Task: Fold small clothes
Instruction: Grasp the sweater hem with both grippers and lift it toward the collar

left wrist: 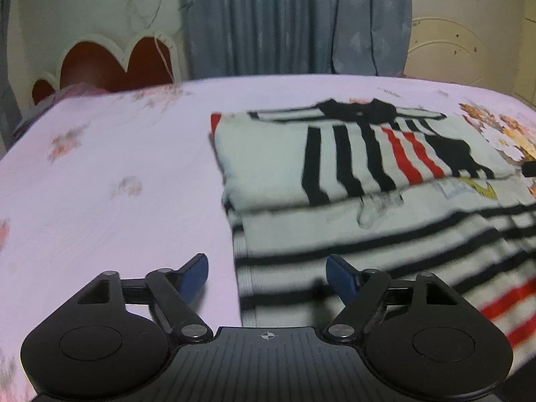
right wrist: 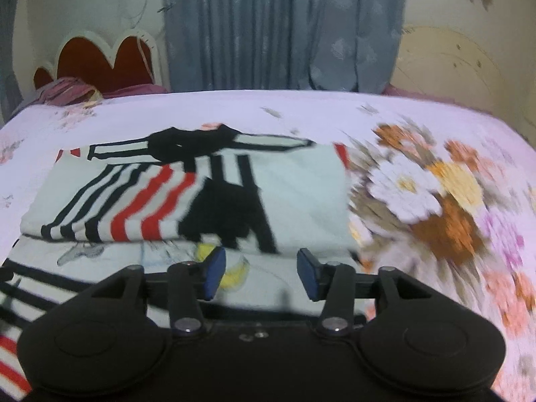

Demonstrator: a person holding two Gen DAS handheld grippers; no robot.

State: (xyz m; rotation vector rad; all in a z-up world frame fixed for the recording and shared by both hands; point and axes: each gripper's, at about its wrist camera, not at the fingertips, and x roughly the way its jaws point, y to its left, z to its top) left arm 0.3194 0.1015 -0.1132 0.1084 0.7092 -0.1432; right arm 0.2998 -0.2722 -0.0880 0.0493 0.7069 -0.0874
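A small white top with black and red stripes (left wrist: 368, 174) lies on the pink bed, its sleeves folded in over the chest; it also shows in the right wrist view (right wrist: 187, 194). My left gripper (left wrist: 267, 279) is open and empty, low over the top's near left hem. My right gripper (right wrist: 261, 273) is open and empty, just above the top's near right part, by a yellow print (right wrist: 234, 276). The frames are blurred.
The pink floral bed sheet (left wrist: 110, 181) spreads left of the top; a big flower print (right wrist: 435, 201) lies to its right. A red scalloped headboard (left wrist: 110, 63), grey-blue curtains (left wrist: 294, 20) and a cream door (left wrist: 462, 53) stand behind the bed.
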